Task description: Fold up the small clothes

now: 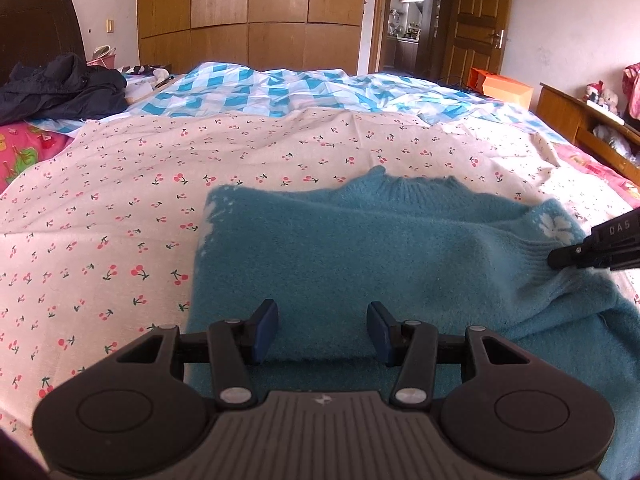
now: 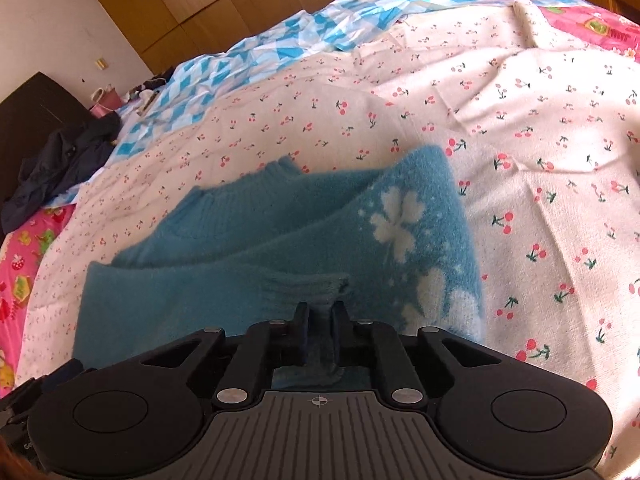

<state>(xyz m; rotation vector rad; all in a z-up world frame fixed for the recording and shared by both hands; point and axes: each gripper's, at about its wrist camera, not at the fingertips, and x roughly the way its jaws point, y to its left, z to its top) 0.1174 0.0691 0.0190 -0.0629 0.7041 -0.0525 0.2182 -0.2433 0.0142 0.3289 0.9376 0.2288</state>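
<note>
From the left wrist, the left claw [image 1: 322, 330] hangs with its blue pads apart over the near edge of a blue sweater [image 1: 360, 256] — nothing pinched between them. The sweater lies on a cherry-print sheet [image 1: 200, 168] on the bed, and the right claw [image 1: 560, 258] reaches in from the right onto a ribbed cuff [image 1: 532, 256]. From the right wrist, the right claw [image 2: 321, 314] is clamped together on that cuff [image 2: 308, 286] — the sleeve drawn across the sweater's [image 2: 224, 236] body, beside its white flower pattern [image 2: 400, 216].
</note>
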